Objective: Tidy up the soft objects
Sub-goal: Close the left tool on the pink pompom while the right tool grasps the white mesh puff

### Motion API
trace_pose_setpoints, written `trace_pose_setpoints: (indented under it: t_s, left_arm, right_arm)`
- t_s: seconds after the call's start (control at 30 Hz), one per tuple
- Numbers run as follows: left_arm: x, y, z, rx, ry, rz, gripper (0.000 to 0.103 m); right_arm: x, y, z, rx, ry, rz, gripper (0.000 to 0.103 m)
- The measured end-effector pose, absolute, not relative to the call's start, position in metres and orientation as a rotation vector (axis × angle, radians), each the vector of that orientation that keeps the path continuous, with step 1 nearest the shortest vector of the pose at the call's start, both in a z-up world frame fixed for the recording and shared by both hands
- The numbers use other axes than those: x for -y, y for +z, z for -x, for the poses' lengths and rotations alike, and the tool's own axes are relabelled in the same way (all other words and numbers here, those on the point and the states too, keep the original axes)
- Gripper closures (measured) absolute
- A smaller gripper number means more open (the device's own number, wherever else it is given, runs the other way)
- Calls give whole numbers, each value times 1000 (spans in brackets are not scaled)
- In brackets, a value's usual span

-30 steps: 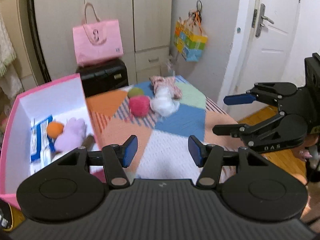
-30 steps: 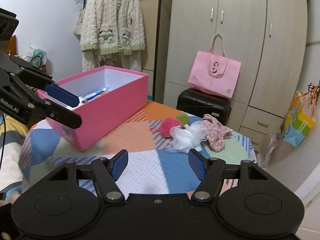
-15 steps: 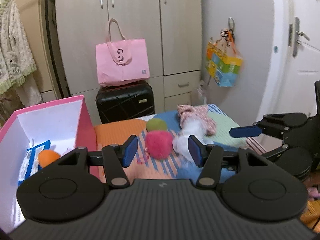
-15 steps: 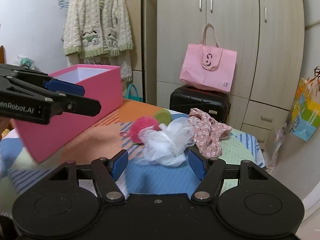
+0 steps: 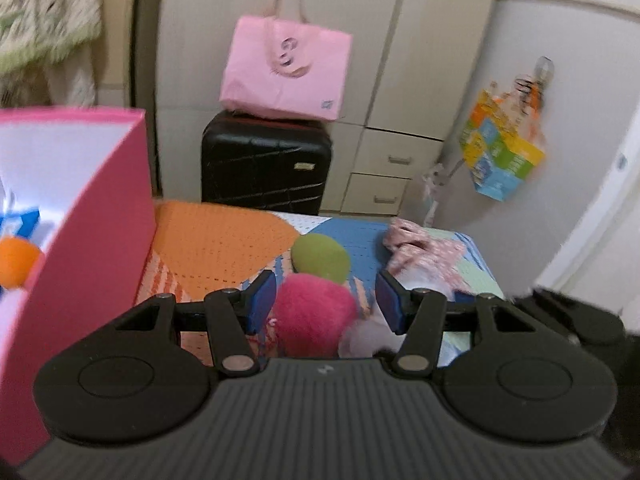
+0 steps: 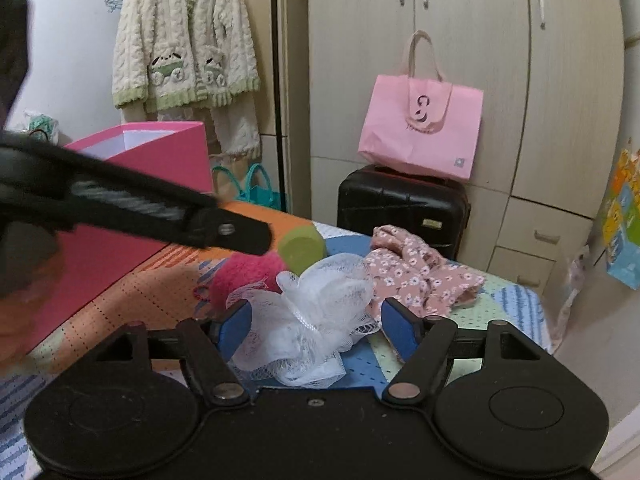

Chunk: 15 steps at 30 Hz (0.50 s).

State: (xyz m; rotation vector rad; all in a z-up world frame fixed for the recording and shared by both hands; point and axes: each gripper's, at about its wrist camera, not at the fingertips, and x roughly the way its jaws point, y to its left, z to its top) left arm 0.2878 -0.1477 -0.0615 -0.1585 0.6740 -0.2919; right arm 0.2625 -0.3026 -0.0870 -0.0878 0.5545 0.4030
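A fluffy pink ball (image 5: pixel 314 316) lies on the patchwork table, between the open jaws of my left gripper (image 5: pixel 326 306). A green ball (image 5: pixel 320 258) sits just behind it. A white mesh puff (image 6: pixel 308 320) lies between the open jaws of my right gripper (image 6: pixel 316 330). A pink floral cloth (image 6: pixel 416 276) lies behind the puff. The pink ball (image 6: pixel 244 276) and green ball (image 6: pixel 302 246) also show in the right wrist view, under the left gripper's finger (image 6: pixel 224 232). The open pink box (image 5: pixel 92 216) stands at the left, with an orange ball (image 5: pixel 16 262) inside.
A black suitcase (image 5: pixel 266 166) with a pink tote bag (image 5: pixel 286 70) on it stands behind the table, against the wardrobe. A cream cardigan (image 6: pixel 184 36) hangs at the left. A colourful bag (image 5: pixel 502 152) hangs on the right wall.
Both grippers have moved forward to the pile. The left gripper now brackets the pink ball and the right gripper brackets the white mesh puff. Both stayed open.
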Motion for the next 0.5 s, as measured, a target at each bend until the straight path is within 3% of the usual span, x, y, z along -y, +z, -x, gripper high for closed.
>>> trace_pose_setpoints:
  t_s: [0.27,0.5]
  left_arm:
    - [145,-89,-304,-769,-292,209,50]
    - [153,-98,-304,-792,-310,164,60]
  right_arm:
    - [303,-93,-271,-586,459,90,25]
    - [299,-99,-277,-606,463,102,25]
